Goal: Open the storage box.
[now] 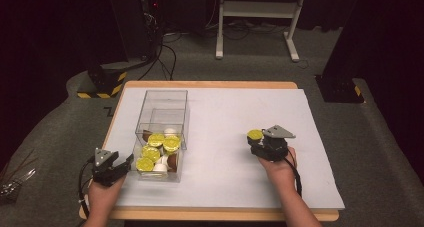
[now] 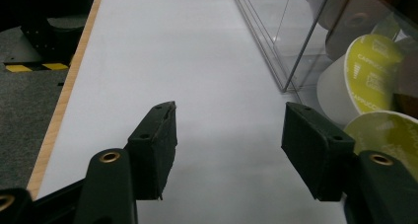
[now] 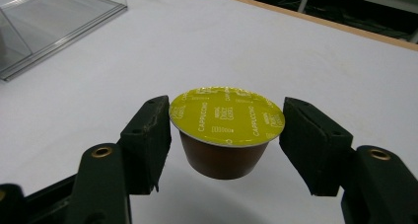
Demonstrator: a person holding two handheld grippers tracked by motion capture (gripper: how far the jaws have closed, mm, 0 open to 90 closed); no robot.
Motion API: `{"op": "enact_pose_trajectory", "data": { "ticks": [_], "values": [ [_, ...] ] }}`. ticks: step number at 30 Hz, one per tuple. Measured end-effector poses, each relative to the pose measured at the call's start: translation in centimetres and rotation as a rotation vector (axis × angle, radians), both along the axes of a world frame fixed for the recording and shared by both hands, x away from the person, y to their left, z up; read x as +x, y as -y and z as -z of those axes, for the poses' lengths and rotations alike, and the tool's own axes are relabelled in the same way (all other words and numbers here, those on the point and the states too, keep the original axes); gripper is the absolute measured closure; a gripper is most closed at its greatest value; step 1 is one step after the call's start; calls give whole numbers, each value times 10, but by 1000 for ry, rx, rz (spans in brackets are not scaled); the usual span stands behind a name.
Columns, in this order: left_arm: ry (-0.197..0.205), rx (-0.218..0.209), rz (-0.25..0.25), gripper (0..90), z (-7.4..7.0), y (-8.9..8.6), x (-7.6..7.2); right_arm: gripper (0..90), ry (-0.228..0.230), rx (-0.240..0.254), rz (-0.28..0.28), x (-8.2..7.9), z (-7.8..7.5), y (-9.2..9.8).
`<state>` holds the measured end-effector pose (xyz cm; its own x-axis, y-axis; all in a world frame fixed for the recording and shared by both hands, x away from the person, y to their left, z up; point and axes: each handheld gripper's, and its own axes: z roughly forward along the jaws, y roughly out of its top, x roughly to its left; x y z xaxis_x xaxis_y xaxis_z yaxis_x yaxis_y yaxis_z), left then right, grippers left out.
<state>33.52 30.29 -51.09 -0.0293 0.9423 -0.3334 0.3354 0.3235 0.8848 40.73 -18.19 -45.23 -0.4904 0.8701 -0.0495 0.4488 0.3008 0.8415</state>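
My right gripper (image 3: 226,135) grasps a brown capsule (image 3: 224,135) by its yellow lid rim between both jaws, above the counter (image 3: 345,76); my left gripper (image 2: 229,145) stands released.

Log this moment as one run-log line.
right gripper: shut on capsule | left gripper: open, beside clear box | box: holds capsules

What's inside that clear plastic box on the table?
The clear box holds coffee capsules: several yellow-lidded ones, with white and brown bodies among them. They are piled at its near end, so any underneath are hidden.
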Motion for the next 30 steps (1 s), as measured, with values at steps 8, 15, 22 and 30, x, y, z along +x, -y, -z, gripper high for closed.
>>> {"op": "enact_pose_trajectory", "data": {
  "ticks": [8, 15, 22, 30],
  "values": [
    [8, -11, -3, 385, 0, 0, 0, 372, -11, -9, 34, 5, 9, 12],
    [-10, 2, 24, 385, 0, -1, 0, 372, -36, -26, 62, 15, 16, 14],
    [-11, -1, 29, 386, -1, -2, 0, 372, -66, -15, 86, 23, 22, 14],
    [-12, -4, 34, 386, -1, -2, 0, 372, -73, -24, 87, 25, 25, 11]
  ]
}}
